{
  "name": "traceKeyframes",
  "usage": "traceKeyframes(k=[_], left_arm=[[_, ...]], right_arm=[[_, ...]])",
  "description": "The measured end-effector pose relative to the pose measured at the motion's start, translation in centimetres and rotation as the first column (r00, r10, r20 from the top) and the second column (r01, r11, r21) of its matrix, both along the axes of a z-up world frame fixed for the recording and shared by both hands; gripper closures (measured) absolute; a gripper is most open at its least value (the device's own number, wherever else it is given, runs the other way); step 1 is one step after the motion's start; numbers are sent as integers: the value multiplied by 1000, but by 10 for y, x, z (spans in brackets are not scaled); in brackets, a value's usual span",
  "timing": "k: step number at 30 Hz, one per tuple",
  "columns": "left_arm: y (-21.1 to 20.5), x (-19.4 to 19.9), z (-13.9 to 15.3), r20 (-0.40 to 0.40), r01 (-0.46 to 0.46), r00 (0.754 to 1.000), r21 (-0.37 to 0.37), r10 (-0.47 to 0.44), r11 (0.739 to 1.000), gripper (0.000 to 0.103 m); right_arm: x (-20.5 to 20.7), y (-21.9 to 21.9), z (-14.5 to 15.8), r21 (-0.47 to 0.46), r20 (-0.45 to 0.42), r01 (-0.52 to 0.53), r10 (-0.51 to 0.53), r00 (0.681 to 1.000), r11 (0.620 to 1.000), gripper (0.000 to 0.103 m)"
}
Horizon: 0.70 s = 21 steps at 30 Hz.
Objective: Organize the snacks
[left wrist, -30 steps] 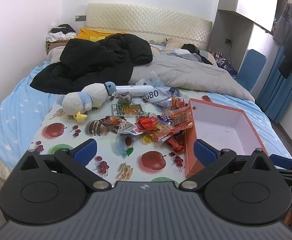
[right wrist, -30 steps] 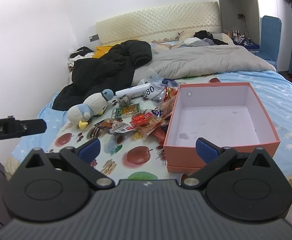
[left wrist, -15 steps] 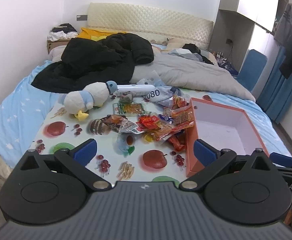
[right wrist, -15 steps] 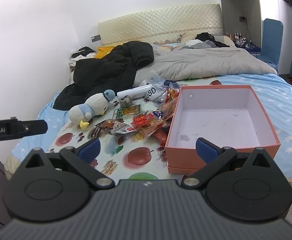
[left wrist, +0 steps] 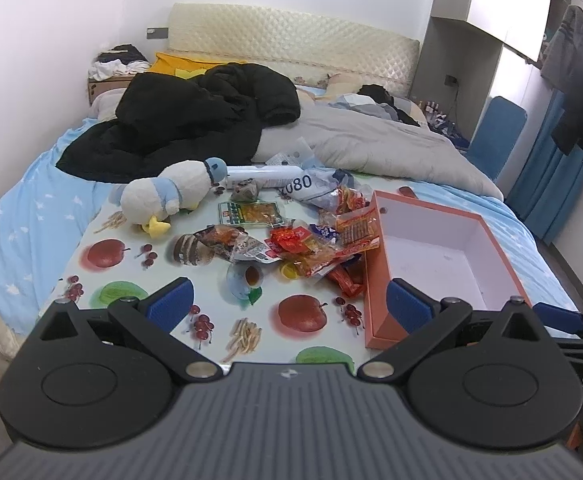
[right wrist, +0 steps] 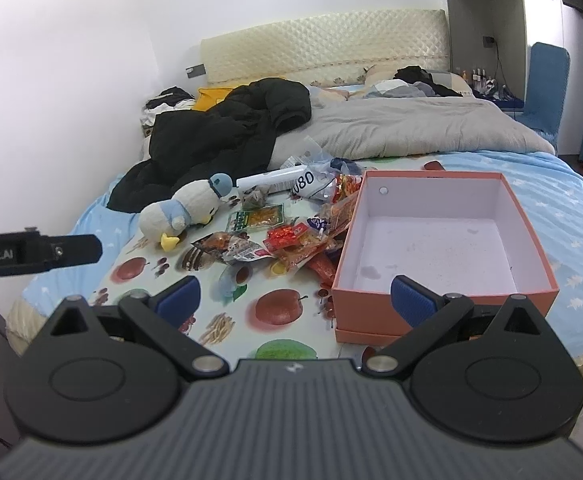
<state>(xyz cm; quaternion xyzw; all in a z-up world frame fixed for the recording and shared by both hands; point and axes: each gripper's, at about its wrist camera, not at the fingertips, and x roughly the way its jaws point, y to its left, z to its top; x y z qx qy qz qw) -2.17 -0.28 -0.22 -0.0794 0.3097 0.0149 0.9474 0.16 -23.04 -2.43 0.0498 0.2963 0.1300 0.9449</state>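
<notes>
Fruit-print board (left wrist: 103, 304) on the bed: both the left gripper (left wrist: 287, 300) and the right gripper (right wrist: 295, 292) are spread empty; take loose snack packets (right wrist: 303, 240) nearest the orange box (right wrist: 531, 292) wall first.

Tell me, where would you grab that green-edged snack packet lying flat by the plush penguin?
Probably the green-edged snack packet by its near edge, coming from above: it lies flat, with bare table along that side, beside the plush penguin.

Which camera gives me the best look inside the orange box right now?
The right wrist view: the orange box faces it squarely, so the whole white floor and all four walls show, with nothing inside. The left wrist view catches the box obliquely from its left side, its near corner hidden behind the left tongs.
</notes>
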Motion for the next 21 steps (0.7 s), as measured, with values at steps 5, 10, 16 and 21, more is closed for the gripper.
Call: traceKeyframes(k=[5,10,16,21], left_arm=[[-5,1,-4,-5,16,1000,6,-16,1000,0],[-12,4,-9,-15,42,999,-18,-42,999,0],[-19,4,-10,-16,61,998,-30,-62,998,0],[-20,2,-8,-13,67,998,-18,-67,998,0]], right_arm=[[1,0,-2,3,-6,0,0,1000,1000,0],[-2,-4,-1,4,-3,0,0,1000,1000,0],[-5,-11,-5,12,-21,23,-22,1000,1000,0],[-6,-12,-6,13,-18,25,-25,1000,1000,0]])
